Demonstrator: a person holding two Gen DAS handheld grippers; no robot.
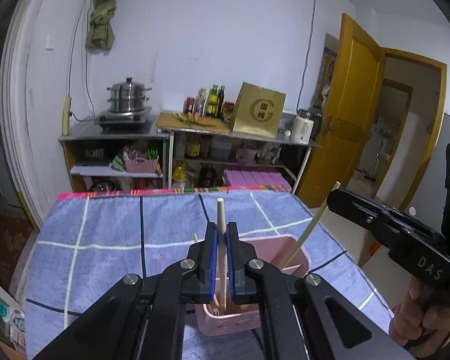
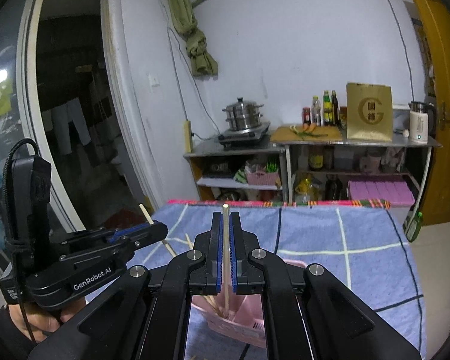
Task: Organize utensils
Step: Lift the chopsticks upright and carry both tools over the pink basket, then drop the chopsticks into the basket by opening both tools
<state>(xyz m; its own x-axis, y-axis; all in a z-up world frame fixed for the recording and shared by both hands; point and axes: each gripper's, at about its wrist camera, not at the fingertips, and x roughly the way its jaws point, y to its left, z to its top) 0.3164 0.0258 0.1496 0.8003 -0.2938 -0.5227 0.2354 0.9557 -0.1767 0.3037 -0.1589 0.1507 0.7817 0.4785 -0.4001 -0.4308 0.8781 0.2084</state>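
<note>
Now both grippers pinch chopsticks over bin (image 1: pixel 297 240): left gripper (image 1: pixel 222 258), right gripper (image 2: pixel 226 255) (tips inside bin). Risk: sticks cross, jam, tip bin.

Flat, cool indoor light is filling both views, leaving only soft shadows; the fisheye lens is bowing the door frame (image 2: pixel 30 120) and yellow door (image 1: pixel 354 105) near the edges; black vignetting is darkening the corners; the dark doorway is staying murky; distant shelves (image 1: pixel 177 156) are looking slightly soft.
</note>
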